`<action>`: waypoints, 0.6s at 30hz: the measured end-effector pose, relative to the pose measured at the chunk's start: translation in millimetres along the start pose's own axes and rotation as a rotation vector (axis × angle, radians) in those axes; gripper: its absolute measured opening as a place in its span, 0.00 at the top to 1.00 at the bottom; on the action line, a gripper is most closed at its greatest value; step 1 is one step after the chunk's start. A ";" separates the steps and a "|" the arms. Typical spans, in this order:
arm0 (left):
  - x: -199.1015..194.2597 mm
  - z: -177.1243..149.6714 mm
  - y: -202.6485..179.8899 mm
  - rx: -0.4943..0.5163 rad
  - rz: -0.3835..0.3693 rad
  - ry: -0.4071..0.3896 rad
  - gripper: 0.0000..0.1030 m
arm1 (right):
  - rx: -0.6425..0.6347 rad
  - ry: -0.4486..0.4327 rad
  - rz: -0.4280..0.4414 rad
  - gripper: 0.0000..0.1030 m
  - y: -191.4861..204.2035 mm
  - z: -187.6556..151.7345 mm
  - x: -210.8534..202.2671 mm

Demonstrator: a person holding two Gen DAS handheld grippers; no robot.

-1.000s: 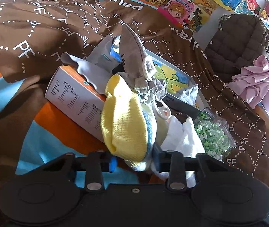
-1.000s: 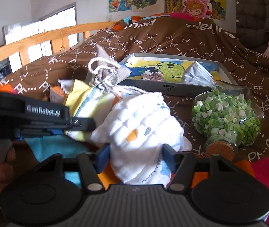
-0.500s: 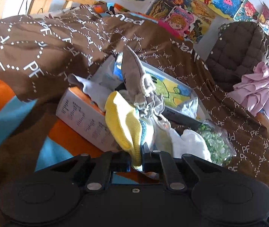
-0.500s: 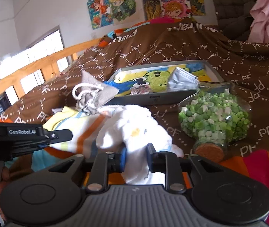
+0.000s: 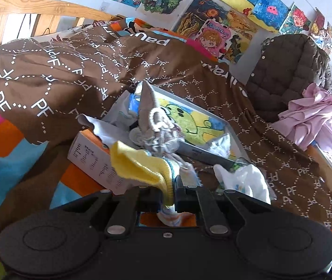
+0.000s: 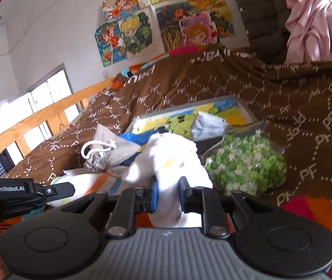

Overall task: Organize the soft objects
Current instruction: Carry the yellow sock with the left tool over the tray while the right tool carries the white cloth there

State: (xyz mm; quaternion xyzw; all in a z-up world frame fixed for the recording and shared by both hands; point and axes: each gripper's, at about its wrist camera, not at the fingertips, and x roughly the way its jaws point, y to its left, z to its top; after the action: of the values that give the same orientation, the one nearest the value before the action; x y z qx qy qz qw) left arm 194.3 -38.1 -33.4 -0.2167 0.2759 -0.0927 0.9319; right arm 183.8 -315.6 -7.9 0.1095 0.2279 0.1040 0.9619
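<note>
My left gripper (image 5: 167, 192) is shut on a yellow knit cloth with a blue and white edge (image 5: 140, 165) and holds it lifted off the bed. My right gripper (image 6: 168, 194) is shut on a white soft cloth bundle (image 6: 173, 161), also raised; it shows at the right of the left wrist view (image 5: 247, 179). A grey drawstring pouch (image 5: 156, 130) lies just beyond the yellow cloth, and it also shows in the right wrist view (image 6: 105, 149). The left gripper's arm shows at the left of the right wrist view (image 6: 25, 190).
A flat picture box (image 6: 212, 116) holds a face mask (image 6: 208, 124). A bag of green and white paper stars (image 6: 247, 163) lies right of the white bundle. A white and orange carton (image 5: 91, 161) lies left. Brown patterned quilt (image 5: 72, 74), wooden bed rail (image 6: 37, 121), pink garment (image 5: 315, 116).
Both grippers closed from open onto their cloths about a second ago, then lifted them. The views tilted up and the yellow cloth now hangs sideways from the left fingers.
</note>
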 end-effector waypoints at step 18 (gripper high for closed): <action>-50.7 54.0 -66.7 0.071 -0.103 -0.106 0.91 | -0.048 -0.176 0.025 0.80 4.8 17.9 -27.3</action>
State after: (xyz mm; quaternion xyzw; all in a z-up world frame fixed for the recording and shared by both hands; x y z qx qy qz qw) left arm 178.6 -63.6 61.6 -0.2021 0.2112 -0.1386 0.9462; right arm 167.5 -320.8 20.3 0.0977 0.1383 0.1114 0.9792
